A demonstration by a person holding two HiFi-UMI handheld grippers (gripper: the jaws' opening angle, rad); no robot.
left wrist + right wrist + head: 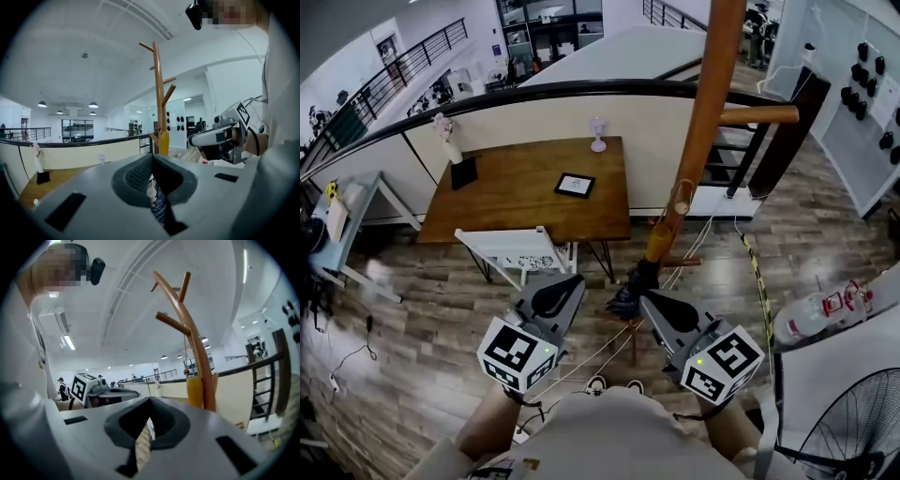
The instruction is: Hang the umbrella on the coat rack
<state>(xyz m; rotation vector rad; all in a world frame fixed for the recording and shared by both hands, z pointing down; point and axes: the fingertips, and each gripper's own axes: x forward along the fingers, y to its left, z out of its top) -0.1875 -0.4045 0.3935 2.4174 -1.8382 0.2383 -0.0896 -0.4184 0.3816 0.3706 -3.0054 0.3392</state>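
The yellow umbrella (661, 242) is hanging low against the coat rack's (712, 84) wooden pole, looks like by a thin cord, just past the tongs. The left tongs (572, 283) and right tongs (651, 300) are hovering side by side near the person, both pinched closed and holding nothing. A wooden counter (525, 187) is sitting far left, with a white chair (511, 248) at its near edge.

The coat rack (712, 94) is smooth glossy wood, the table (525, 187) matt wood, the floor (394, 375) grained planks.
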